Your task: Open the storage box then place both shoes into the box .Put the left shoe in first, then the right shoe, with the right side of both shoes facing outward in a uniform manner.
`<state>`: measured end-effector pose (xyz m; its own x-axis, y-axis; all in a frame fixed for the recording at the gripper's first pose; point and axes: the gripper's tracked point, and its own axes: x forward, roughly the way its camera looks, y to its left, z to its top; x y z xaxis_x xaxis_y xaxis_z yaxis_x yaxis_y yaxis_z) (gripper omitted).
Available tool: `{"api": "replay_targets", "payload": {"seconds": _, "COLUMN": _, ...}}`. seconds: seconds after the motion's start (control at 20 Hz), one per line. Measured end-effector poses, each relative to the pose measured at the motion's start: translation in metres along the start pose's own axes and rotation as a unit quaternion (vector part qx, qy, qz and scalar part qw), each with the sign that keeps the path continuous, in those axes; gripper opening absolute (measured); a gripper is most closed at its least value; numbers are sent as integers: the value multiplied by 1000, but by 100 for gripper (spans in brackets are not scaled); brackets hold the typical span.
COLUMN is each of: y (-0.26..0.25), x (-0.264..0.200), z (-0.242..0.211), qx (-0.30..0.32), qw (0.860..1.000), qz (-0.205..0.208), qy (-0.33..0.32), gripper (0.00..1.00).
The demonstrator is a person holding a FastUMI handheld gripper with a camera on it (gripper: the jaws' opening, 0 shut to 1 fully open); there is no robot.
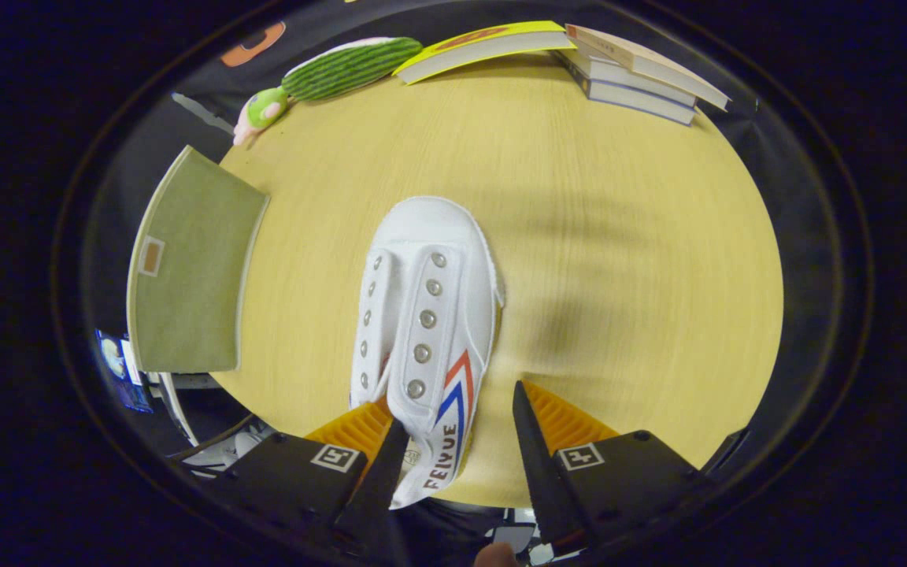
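One white canvas shoe (pixel 426 315) lies on the round wooden table (pixel 619 260), its toe pointing away from the gripper (pixel 453 413) and its heel end reaching back between the two fingers. It has no laces; metal eyelets run in two rows along the open throat, and red and blue chevron stripes mark the side that faces the right finger (pixel 528 441). The jaws stand apart: the left finger (pixel 386 453) lies against or over the shoe's heel part on the side nearer it, while the right finger is clear of the shoe, with bare table between them, so the shoe is not clamped. Left of the shoe, at the table's edge, an olive-green fabric storage box (pixel 186 264) shows its flat lid with pale trim and a small tan patch. Beyond the shoe, at the far edge of the table, a green striped plush toy (pixel 335 71) with a pink and green end lies beside a yellow-covered book (pixel 485 47), and a stack of books (pixel 634 75) sits to the right of that.
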<state>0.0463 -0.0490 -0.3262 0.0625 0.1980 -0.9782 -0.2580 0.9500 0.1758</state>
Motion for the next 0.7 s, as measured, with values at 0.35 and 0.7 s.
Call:
{"api": "replay_targets", "payload": {"seconds": 0.35, "y": 15, "x": 12, "z": 7, "qx": 34, "qw": 999, "qz": -3, "qy": -9, "gripper": 76}}
{"api": "replay_targets", "payload": {"seconds": 0.7, "y": 14, "x": 14, "z": 6, "qx": 84, "qw": 996, "qz": 0, "qy": -43, "gripper": 39}}
